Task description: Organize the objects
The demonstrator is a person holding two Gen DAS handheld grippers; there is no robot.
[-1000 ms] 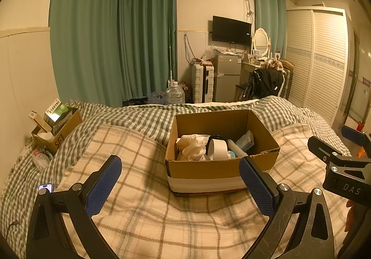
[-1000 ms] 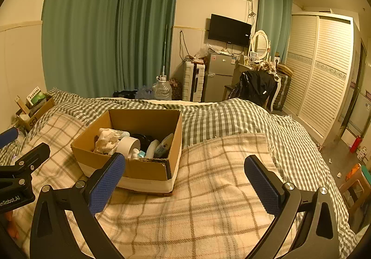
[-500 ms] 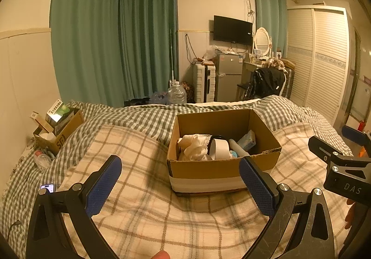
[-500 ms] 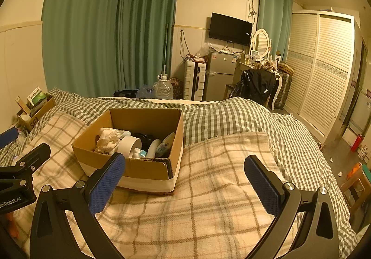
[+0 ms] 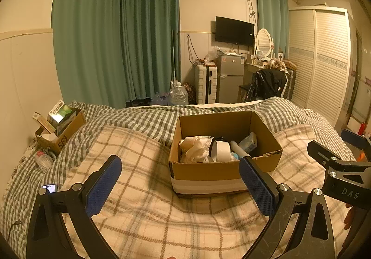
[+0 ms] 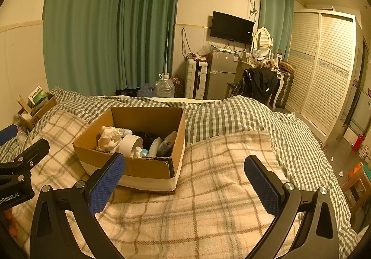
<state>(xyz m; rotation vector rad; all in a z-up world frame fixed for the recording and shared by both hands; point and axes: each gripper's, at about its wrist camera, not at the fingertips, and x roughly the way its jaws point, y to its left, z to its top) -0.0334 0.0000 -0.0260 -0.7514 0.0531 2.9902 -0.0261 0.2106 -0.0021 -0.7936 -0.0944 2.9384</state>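
1. your left tool hovers low over the plaid blanket, released, its blue pads wide apart with nothing between them.
2. your right tool hovers level beside it, also released and holding nothing.
3. the cardboard box sits on the bed just ahead of both tools; your left tool's right finger overlaps its front corner in view.
4. inside the box lie a crumpled cloth, a tape roll and bottles.
5. a second, smaller box stands at the bed's far left edge, a phone nearer you.
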